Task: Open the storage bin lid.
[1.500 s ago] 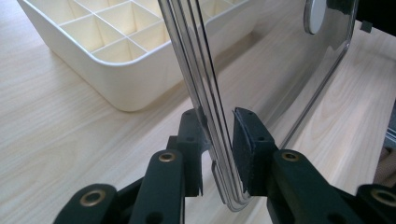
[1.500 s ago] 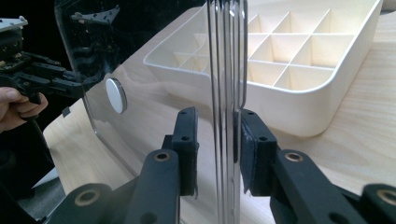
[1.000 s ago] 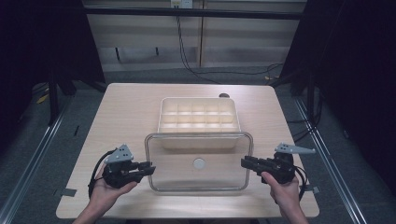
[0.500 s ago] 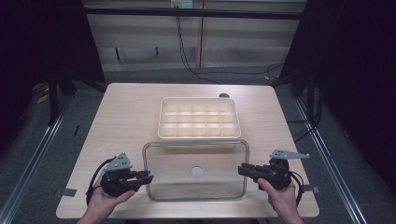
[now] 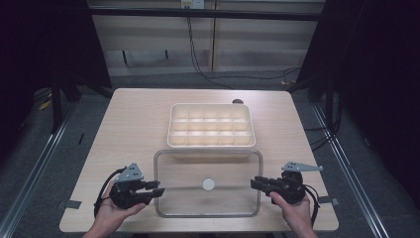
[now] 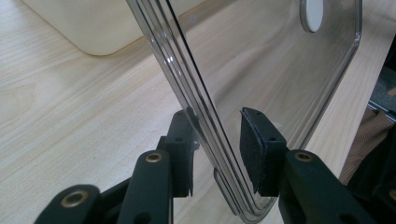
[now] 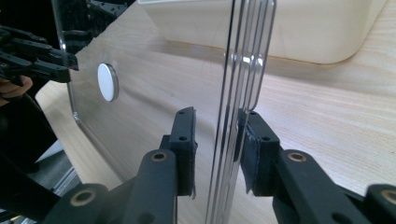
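One clear lid (image 5: 208, 183) lies near the front edge of the table (image 5: 129, 119), just in front of one cream tray (image 5: 211, 126) divided into compartments, three rows of five as far as the high view shows. The lid carries one white round disc (image 5: 208, 184) at its middle. Two grippers flank it: the left gripper (image 5: 154, 191) at its left edge and the right gripper (image 5: 256, 184) at its right edge, each held in a hand. In the left gripper view the jaws stand apart with the lid's ribbed rim (image 6: 205, 135) between them, and a gap shows on both sides of the rim. In the right gripper view the jaws are also apart around the rim (image 7: 236, 116), the right pad (image 7: 250, 149) looking close to or touching it. Dark cables (image 5: 198, 49) trail on the floor behind the table, and metal rails (image 5: 39, 158) run along both sides.
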A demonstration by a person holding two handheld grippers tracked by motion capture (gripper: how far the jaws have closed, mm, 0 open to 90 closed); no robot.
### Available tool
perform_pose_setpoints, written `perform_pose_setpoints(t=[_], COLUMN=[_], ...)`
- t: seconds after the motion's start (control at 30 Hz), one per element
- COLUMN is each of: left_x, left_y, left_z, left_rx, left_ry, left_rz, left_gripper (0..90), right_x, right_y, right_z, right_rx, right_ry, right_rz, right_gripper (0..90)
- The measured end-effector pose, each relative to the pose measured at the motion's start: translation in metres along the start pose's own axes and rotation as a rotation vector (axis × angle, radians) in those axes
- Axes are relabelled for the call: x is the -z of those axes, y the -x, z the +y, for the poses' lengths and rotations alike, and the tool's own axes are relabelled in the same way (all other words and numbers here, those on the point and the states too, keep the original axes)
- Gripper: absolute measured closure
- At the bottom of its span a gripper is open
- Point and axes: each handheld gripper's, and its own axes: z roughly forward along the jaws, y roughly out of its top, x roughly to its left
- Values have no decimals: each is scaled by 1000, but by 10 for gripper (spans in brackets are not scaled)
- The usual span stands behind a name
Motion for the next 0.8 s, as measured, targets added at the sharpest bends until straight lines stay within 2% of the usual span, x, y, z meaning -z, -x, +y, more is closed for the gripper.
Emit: perform_pose_setpoints(t=[0.23, 0.4, 0.57, 0.8], left_x=[-3, -7, -10, -15], left_y=[-5, -7, -11, -13], left_z=[1, 1, 1, 1], left_rx=[16, 20, 31, 21], left_ry=[-5, -19, -23, -37], left_rz=[-18, -13, -27, -11], left_gripper=[651, 633, 627, 601], right_x=[-3, -8, -10, -17], right_y=[1, 5, 6, 10], right_z=[4, 1, 1, 1], right_rx=[8, 5, 6, 1], right_ry=[-35, -27, -30, -58], right_rz=[-13, -14, -17, -37], right_gripper=[668, 650, 640, 603])
